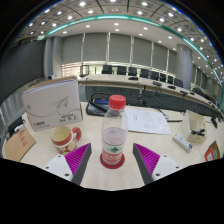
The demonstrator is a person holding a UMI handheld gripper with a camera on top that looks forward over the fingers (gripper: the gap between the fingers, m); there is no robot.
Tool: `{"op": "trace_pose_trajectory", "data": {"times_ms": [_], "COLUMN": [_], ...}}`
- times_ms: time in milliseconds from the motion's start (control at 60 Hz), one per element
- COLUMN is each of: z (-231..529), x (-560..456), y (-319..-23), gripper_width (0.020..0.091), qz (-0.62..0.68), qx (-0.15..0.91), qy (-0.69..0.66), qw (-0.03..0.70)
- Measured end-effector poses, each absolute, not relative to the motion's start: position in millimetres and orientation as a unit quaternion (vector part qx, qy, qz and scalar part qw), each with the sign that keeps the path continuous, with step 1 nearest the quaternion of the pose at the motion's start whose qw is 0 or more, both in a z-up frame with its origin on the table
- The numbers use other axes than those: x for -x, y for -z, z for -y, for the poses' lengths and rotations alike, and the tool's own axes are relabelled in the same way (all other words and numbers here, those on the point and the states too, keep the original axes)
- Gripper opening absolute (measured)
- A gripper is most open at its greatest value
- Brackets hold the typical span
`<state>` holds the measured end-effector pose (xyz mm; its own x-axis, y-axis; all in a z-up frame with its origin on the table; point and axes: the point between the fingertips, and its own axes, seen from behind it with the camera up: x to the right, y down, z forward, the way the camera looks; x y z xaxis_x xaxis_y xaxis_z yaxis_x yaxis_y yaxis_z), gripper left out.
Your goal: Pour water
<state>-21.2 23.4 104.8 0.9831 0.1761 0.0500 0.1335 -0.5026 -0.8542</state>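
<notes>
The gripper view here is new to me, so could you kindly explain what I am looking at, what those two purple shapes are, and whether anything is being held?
There is no robot arm here: a person holds a two-finger gripper, and the camera rides on it, looking forward along the fingers. The two purple shapes at the bottom are the pads on the fingers' inner faces, parts of the tool itself. The fingers are open and nothing is held. A clear water bottle with a red cap stands upright on the pale table, between the fingers with a gap at each side. Beside it sits a red and yellow cup, with a white box behind that, and papers lie further back. Beyond is an office with rows of desks and ceiling lights.
</notes>
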Motion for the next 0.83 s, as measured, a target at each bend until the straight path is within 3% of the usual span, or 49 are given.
{"op": "trace_pose_trajectory", "data": {"times_ms": [383,600,833], "z": [189.3,256.6,279.4], "x": [77.7,109.7,117.2], "y": [-190.4,-213.7,-222.5], "gripper_width": [0.0858,0.0856,0.0854], "qz": [0.037,0.040,0.035], "qx": [0.895,0.894,0.891], "qy": [0.036,0.031,0.030], "qw": [0.443,0.446,0.452]}}
